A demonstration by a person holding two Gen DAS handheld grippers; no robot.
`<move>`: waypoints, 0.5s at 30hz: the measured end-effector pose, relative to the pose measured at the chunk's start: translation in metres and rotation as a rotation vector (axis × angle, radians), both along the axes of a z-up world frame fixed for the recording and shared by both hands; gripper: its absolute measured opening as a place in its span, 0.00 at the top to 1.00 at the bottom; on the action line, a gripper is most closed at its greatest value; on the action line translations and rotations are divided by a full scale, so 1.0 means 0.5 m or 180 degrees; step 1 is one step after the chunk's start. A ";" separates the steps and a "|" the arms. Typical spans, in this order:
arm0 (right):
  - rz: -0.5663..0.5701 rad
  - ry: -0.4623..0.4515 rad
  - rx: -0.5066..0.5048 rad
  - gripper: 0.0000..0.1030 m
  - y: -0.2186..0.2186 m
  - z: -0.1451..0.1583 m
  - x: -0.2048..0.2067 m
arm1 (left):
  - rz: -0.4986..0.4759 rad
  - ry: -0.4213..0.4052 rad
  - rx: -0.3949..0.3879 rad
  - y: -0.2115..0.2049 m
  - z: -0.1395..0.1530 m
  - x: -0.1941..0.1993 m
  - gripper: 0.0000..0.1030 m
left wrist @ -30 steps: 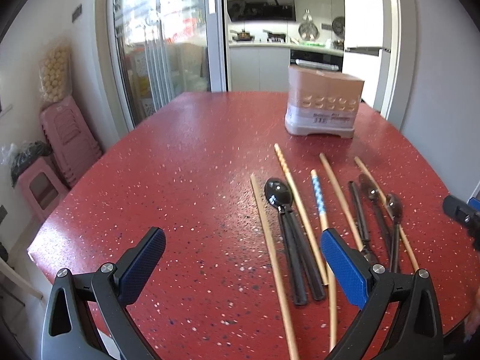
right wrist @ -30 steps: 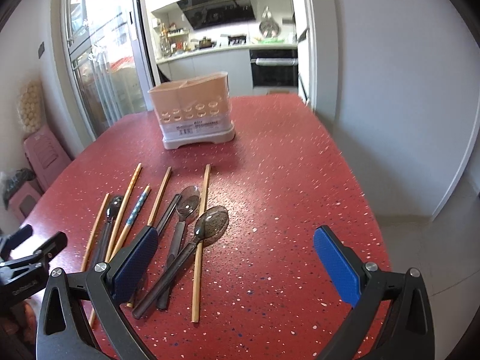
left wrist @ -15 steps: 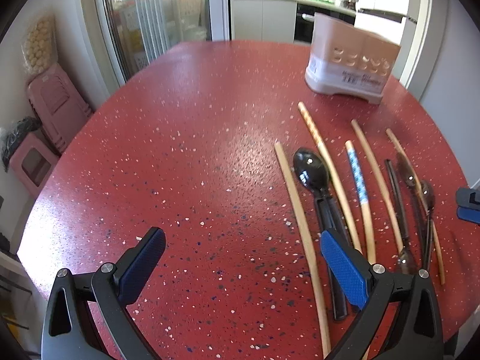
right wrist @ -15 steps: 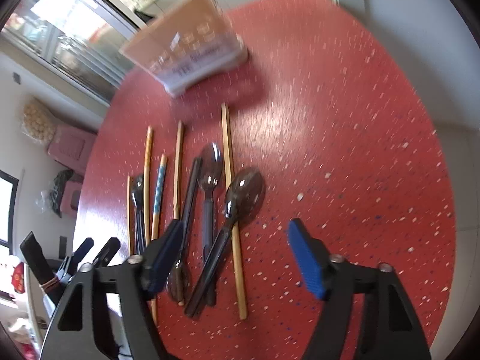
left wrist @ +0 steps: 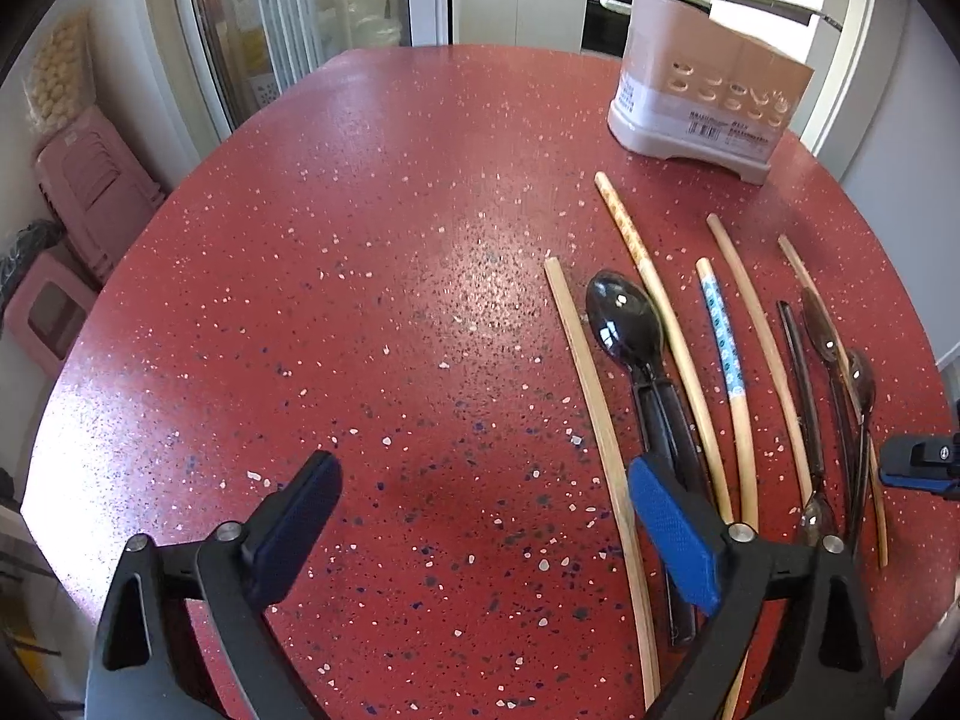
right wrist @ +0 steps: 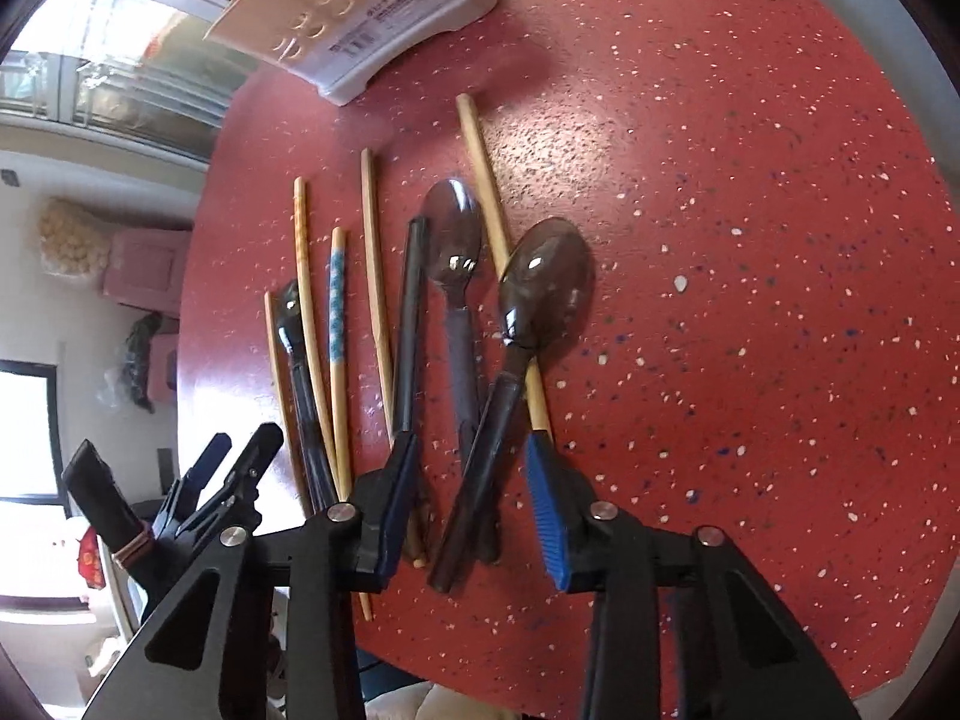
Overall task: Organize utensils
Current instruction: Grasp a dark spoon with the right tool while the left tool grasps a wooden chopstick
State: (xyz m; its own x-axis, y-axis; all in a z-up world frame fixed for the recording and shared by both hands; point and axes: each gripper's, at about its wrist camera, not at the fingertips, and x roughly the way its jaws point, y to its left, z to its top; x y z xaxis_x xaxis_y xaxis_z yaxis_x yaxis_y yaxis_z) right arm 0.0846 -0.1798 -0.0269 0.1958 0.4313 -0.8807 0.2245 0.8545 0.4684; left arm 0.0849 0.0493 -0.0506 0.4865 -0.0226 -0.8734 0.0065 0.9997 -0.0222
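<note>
While the red speckled counter [left wrist: 372, 276] and the pink-and-white utensil holder [left wrist: 702, 102] at its far edge sit as they did a second ago, the right gripper [right wrist: 474, 492] has tilted down steeply and come low over the utensil row lying near side of the holder. Its jaws, wide a second ago, have narrowed but remain open, straddling the handles of two translucent brown spoons [right wrist: 540, 282]; no contact visible, nothing held. Judgement: first pick of a spoon is imminent; nothing looks to have gone into the holder yet.

Left gripper [left wrist: 480, 516]: level, low over bare counter left of the row, jaws wide open, empty. Black spoon [left wrist: 624, 318] and blue-patterned chopstick [left wrist: 720, 330] lie untouched between plain wooden chopsticks [left wrist: 600, 408], all pointing toward the holder.
</note>
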 end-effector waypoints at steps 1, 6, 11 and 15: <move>-0.0011 -0.0003 -0.0064 0.63 0.004 0.001 0.005 | 0.0002 0.0020 -0.0012 -0.001 -0.003 0.003 0.00; 0.0138 0.0052 -0.0414 0.64 0.047 -0.001 0.037 | -0.0062 0.0083 0.0040 -0.016 -0.013 0.015 0.00; 0.0233 0.0015 -0.0774 0.73 0.082 -0.003 0.054 | -0.0089 0.0109 0.0043 -0.021 -0.016 0.022 0.00; 0.0072 0.0033 -0.0470 0.78 0.052 -0.011 0.055 | -0.0110 0.0112 0.0010 -0.017 -0.017 0.022 0.00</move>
